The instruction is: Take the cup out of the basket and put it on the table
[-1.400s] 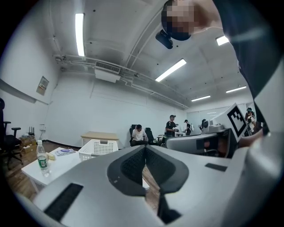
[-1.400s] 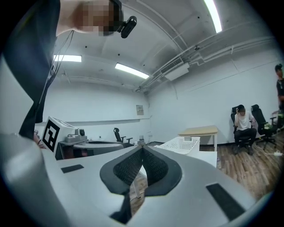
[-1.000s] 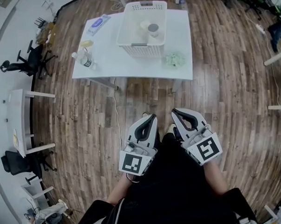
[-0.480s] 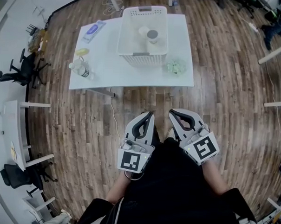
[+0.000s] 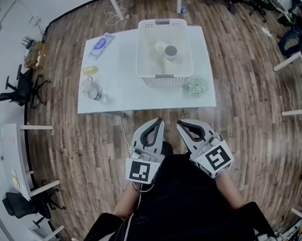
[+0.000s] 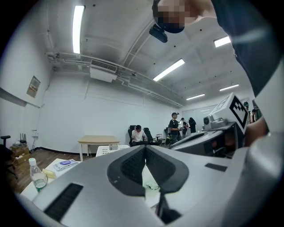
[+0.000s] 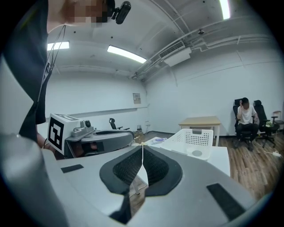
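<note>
A: How far along can the task be judged to be?

B: Nothing is done yet. In the head view the cup is seen standing inside the basket, beside a pale round thing; the basket rests on the white surface. The whole lift and set-down is left.

A: And the tools, in that view?

B: The left hand-held gripper and the right hand-held gripper are held side by side over the floor, short of the surface's near edge. The cup lies well apart from both, beyond them and slightly nearer the right one's line. Neither tool carries anything.

A: What is added by the left gripper view?

B: The left jaws are seen pressed together with nothing between them. Past them the surface is glimpsed, with a bottle at its left end. The cup cannot be made out here.

A: And by the right gripper view?

B: The right jaws are likewise seen closed on nothing. The basket is in sight ahead and to the right of them, still well off. It is judged that an approach must be made and one pair of jaws parted before the cup can be reached.
</note>
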